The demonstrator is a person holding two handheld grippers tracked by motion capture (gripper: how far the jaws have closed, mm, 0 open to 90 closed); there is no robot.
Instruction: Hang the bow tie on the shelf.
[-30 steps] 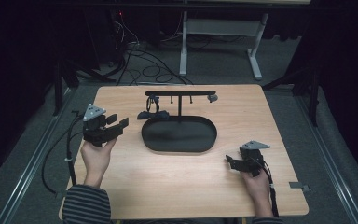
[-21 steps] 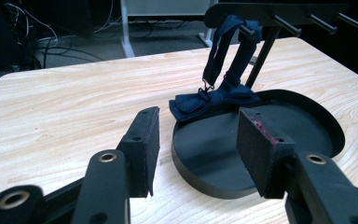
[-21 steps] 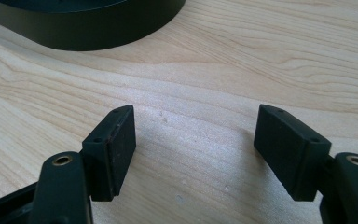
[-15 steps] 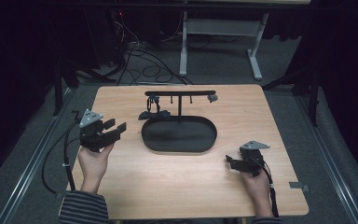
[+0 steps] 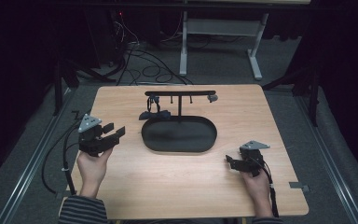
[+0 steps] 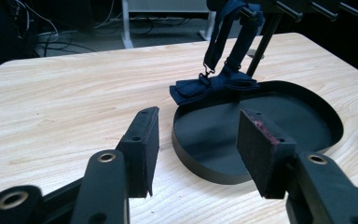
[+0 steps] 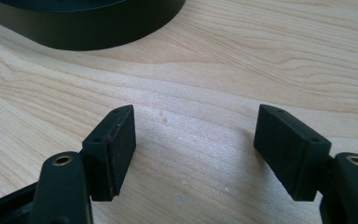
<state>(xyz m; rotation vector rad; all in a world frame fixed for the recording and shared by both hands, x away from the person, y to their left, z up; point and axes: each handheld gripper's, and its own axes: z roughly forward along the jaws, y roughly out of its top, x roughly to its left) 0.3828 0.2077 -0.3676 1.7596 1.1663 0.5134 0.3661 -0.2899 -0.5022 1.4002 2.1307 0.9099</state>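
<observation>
A dark blue bow tie point(image 5: 154, 114) hangs by its strap from the left end of a black peg rack point(image 5: 180, 93), its bow resting at the rim of a black oval tray point(image 5: 182, 137). My left gripper point(image 5: 115, 133) is held above the table left of the tray, open and empty, pointing at the tray. In the left gripper view the bow tie point(image 6: 212, 86) lies beyond my open gripper point(image 6: 198, 144), on the tray's point(image 6: 261, 135) far edge. My right gripper point(image 5: 230, 163) rests low near the tray's right front, open. The right gripper view shows it point(image 7: 196, 149) over bare wood.
A small grey piece point(image 5: 212, 98) hangs at the rack's right end. A metal bracket point(image 5: 298, 185) sits at the table's right edge. The tray's wall point(image 7: 98, 28) is just ahead of the right gripper. Cables and a white desk frame point(image 5: 219, 42) lie on the floor beyond.
My left gripper has drawn back a little toward the person and to the left, still open. The right gripper has not moved.
</observation>
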